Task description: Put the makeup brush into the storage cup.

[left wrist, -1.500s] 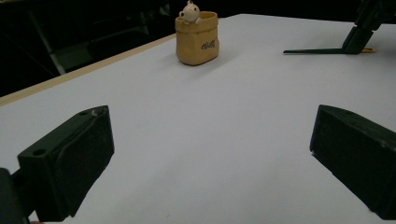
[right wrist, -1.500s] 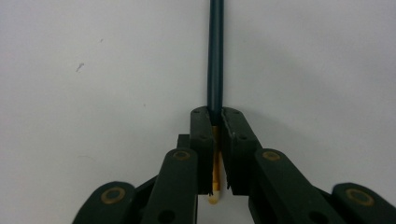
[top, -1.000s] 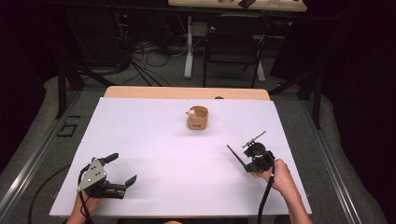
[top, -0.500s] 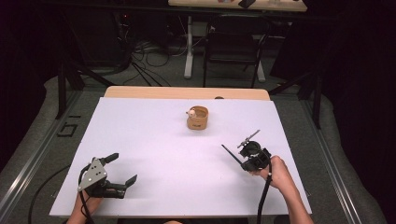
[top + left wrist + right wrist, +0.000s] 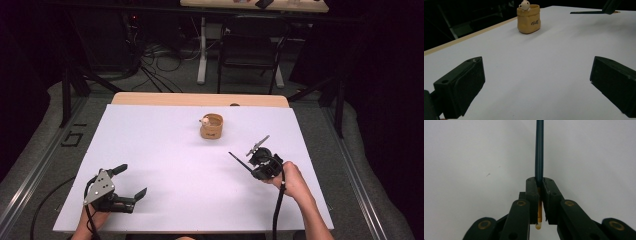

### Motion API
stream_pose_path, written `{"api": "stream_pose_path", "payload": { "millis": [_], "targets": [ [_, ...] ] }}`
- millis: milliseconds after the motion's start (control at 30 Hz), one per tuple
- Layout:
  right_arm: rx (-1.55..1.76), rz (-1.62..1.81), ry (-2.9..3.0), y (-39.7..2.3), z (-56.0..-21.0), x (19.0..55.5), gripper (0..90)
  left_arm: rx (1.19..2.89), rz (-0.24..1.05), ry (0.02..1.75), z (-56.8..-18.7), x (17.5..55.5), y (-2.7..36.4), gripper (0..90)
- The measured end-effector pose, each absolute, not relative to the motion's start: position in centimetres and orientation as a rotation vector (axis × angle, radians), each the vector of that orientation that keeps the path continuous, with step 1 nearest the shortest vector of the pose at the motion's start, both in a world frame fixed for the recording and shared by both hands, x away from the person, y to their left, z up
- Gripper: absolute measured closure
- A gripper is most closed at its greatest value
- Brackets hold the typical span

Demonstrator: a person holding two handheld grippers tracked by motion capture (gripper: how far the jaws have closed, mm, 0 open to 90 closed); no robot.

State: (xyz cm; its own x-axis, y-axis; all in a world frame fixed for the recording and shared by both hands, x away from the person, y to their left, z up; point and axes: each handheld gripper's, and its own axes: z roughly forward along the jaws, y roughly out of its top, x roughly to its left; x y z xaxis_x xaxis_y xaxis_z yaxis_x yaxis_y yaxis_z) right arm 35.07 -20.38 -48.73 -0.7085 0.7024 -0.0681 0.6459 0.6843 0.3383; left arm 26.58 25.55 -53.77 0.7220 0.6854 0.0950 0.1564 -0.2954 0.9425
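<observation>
On white table (image 5: 165, 165), one pencil (image 5: 539, 150), one pouch (image 5: 212, 126), two grippers

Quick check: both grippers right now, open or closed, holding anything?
Left gripper: open, empty, jaws wide apart over the table.
Right gripper: closed on a thin dark stick, gripped near its yellowish end.

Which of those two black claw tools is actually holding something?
The right gripper: its jaws pinch a thin dark stick. The left gripper gapes wide, empty.
</observation>
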Motion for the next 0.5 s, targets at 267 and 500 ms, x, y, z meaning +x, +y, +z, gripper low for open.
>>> {"api": "stream_pose_path", "payload": {
  "millis": [267, 500],
  "targets": [
    [1.020, 0.391, 2.747, -19.0, -48.4, 35.2, 84.0, 1.833, 0.600, 0.654, -53.8, 26.6, 25.5, 0.0],
    [0.961, 0.393, 2.760, -18.1, -48.4, 35.2, 84.0, 1.835, 0.602, 0.652, -53.7, 26.6, 25.5, 0.0]
  ]
}}
